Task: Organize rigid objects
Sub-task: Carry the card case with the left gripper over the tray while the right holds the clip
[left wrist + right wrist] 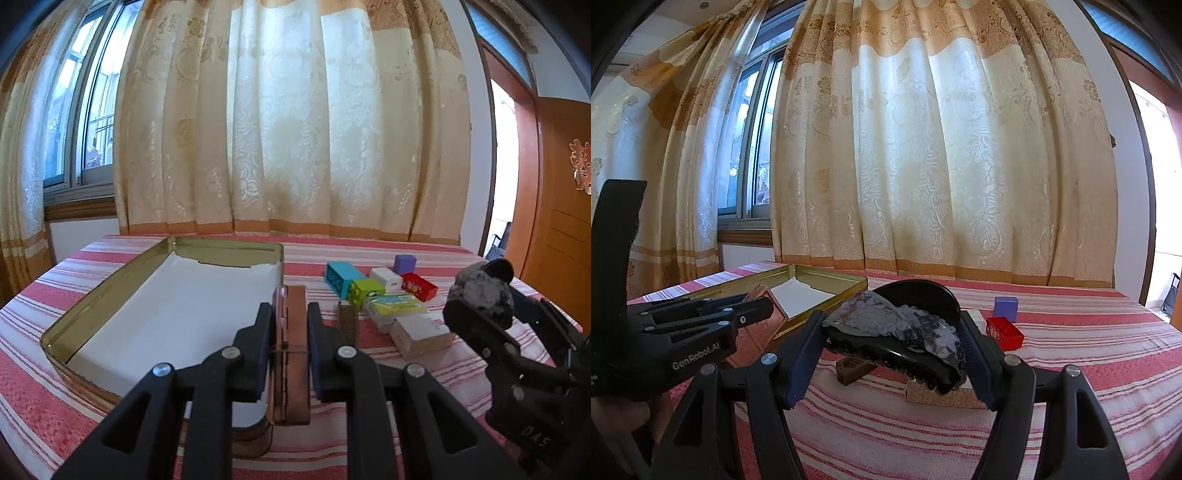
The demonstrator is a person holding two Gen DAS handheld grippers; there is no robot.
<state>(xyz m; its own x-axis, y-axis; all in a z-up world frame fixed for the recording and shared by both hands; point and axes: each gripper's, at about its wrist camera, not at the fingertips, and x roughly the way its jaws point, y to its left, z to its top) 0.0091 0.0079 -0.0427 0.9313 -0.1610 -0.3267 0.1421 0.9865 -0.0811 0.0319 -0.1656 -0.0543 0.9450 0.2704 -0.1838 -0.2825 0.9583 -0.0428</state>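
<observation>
My left gripper is shut on a flat brown and pink case bound with a thin band, held on edge. It hangs over the right wall of an open gold tin lined with white paper. My right gripper is shut on a black hair claw with a grey sequinned bow, held above the striped cloth. The left wrist view shows the hair claw at right. The right wrist view shows the left gripper and case beside the gold tin.
On the red-striped cloth right of the tin lie a wooden comb, beige box, green packet, blue block, green block, white plug, red box and purple cube. Curtains hang behind the table.
</observation>
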